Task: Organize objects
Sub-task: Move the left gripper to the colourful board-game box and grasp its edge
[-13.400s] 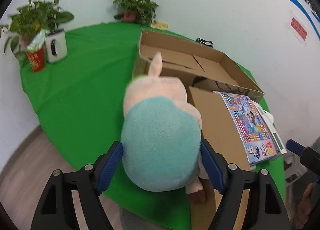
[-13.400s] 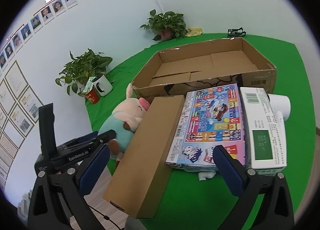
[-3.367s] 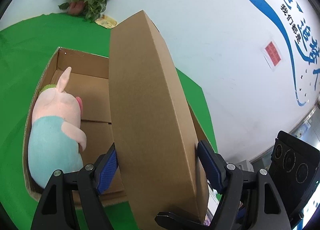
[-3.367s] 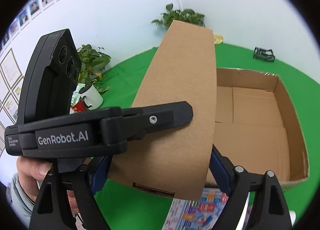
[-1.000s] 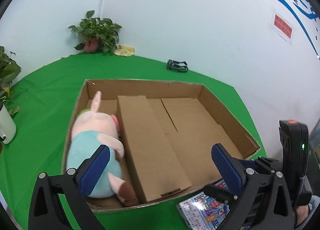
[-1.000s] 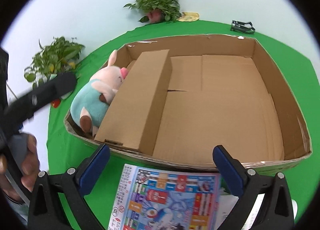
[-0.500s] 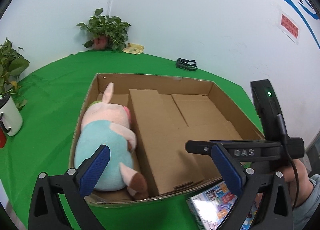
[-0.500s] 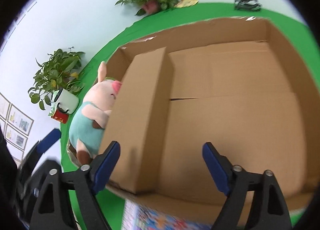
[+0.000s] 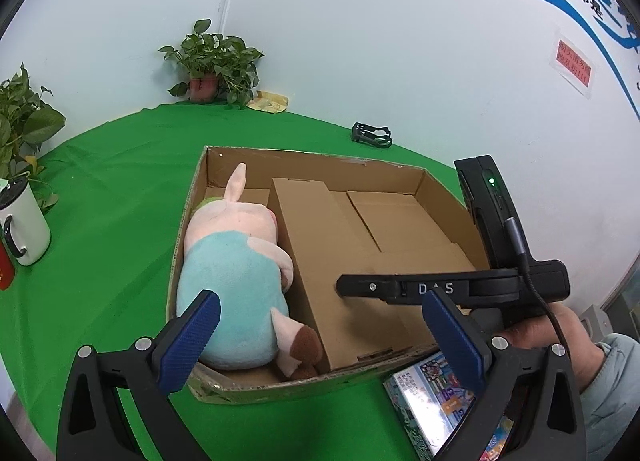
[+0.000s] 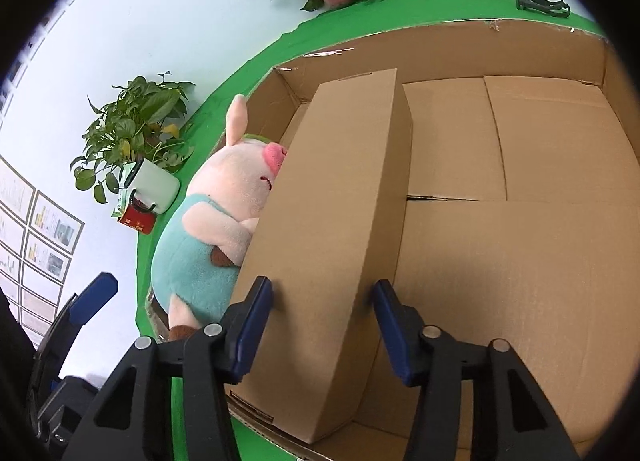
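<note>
Boxes and a toy sit in the tray (image 9: pixel 436 189) in front of you, an open cardboard tray on the green cloth (image 9: pixel 120 189). Far left in your left wrist view, a white mug (image 9: pixel 24 229) stands near a leafy plant (image 9: pixel 24 121), well apart from the tray. A second plant (image 9: pixel 214 61) stands at the wall behind, with a yellow scrap (image 9: pixel 270 101) beside it.

Your left gripper (image 9: pixel 320 337) hangs wide and released over the tray's near wall, with nothing between its blue pads (image 9: pixel 190 335). Below it the pig (image 9: pixel 236 273), a plush in a teal shirt, lies along the tray's left wall, ear toward the far end and feet toward you. Just right of the pig, touching its side, the long box (image 9: pixel 332 261) lies lengthwise in the tray. The tray floor right of the box is bare cardboard flaps.

Your right gripper (image 10: pixel 322 321) straddles the near end of the long box (image 10: pixel 340 201), and its jaws are closing with the box between them; the pads (image 10: pixel 250 325) stand at the box's edges, and you cannot tell whether they press yet. In the left view your right hand (image 9: pixel 552 329) holds that gripper at the tray's near right corner. A colourful game box (image 9: pixel 436 401) lies on the cloth just outside the near wall. A small black clip (image 9: pixel 372 135) rests on the cloth beyond the tray.
</note>
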Motion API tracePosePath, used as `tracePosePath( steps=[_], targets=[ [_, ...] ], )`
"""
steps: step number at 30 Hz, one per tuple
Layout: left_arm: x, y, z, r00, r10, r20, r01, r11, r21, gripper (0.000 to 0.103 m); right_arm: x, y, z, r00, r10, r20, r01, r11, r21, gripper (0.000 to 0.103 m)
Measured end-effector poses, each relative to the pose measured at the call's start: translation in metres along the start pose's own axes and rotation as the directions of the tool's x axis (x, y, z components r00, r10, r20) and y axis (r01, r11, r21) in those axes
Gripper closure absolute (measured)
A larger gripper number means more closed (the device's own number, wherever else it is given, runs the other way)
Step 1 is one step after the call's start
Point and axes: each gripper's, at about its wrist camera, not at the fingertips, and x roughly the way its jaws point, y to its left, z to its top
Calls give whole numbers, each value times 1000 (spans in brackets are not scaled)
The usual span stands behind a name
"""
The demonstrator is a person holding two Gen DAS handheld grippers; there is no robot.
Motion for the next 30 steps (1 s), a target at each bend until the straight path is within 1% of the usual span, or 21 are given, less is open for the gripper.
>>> tracePosePath(
  steps=[1,2,3,4,5,7,8,11,12,14,16,17,18,19,21,22,24,26,27,28,30],
  targets=[
    [-2,-2,-1,1000,-5,1,5,1000,-2,1,-5,-1,-1,1000,-7,20,7,1000,4,51],
    [-5,-4,-3,1000,-7,3,7,1000,2,1,-10,-1,-2,999,-21,36,21,1000,7,46],
    [-7,-6,-5,1000,-8,2,8,1000,8,1,-17,-1,-4,998,-41,52,40,999,12,35],
    [-8,-9,-7,1000,-8,2,8,1000,16,1,-28,-2,-6,995,-62,73,61,998,18,28],
    [-10,-12,-9,1000,-7,3,7,1000,22,1,-39,-2,-9,992,-83,98,82,996,21,18],
    [-12,-17,-11,1000,-7,6,7,1000,20,1,-68,4,-21,977,-144,159,148,989,-12,17],
    [-13,-19,-12,1000,-14,10,14,1000,17,1,-81,7,-28,966,-177,187,187,982,-34,15],
    [-21,-30,-19,999,-52,14,52,999,14,1,-126,9,-61,926,-263,272,295,952,-80,9],
    [-24,-34,-23,998,-69,12,69,997,18,1,-138,7,-72,921,-262,287,296,952,-81,9],
    [-29,-44,-33,994,-109,-1,109,993,34,1,-163,-1,-101,936,-202,289,238,966,-97,7],
    [-29,-50,-46,989,-146,-32,147,989,18,1,-178,-7,-127,944,-181,274,222,967,-126,6],
    [-27,-52,-55,981,-183,-61,183,983,-11,1,-181,-7,-138,948,-178,262,220,965,-142,6],
    [-22,-53,-65,969,-228,-95,224,973,-52,1,-181,-8,-149,956,-170,241,212,964,-160,6],
    [-20,-54,-72,961,-252,-115,244,967,-79,1,-179,-8,-159,965,-156,213,194,966,-171,6],
    [-9,-55,-91,938,-309,-158,288,947,-146,1,-172,-7,-174,981,-101,163,130,975,-181,6],
    [-6,-55,-100,928,-331,-170,303,938,-167,1,-170,-5,-181,986,-82,148,108,978,-180,6],
    [6,-56,-118,904,-374,-205,326,916,-234,2,-163,-1,-191,991,-46,125,68,981,-182,6],
    [16,-56,-127,880,-416,-230,348,893,-284,3,-158,4,-197,994,-15,112,36,980,-193,6],
    [21,-57,-131,868,-434,-239,357,882,-308,5,-156,6,-199,994,-8,105,29,980,-199,6],
    [25,-57,-133,862,-446,-242,363,875,-320,7,-152,9,-200,995,-11,97,30,979,-200,6],
    [29,-60,-138,845,-481,-235,391,854,-343,14,-144,9,-201,997,-28,76,42,981,-192,6]
  ],
)
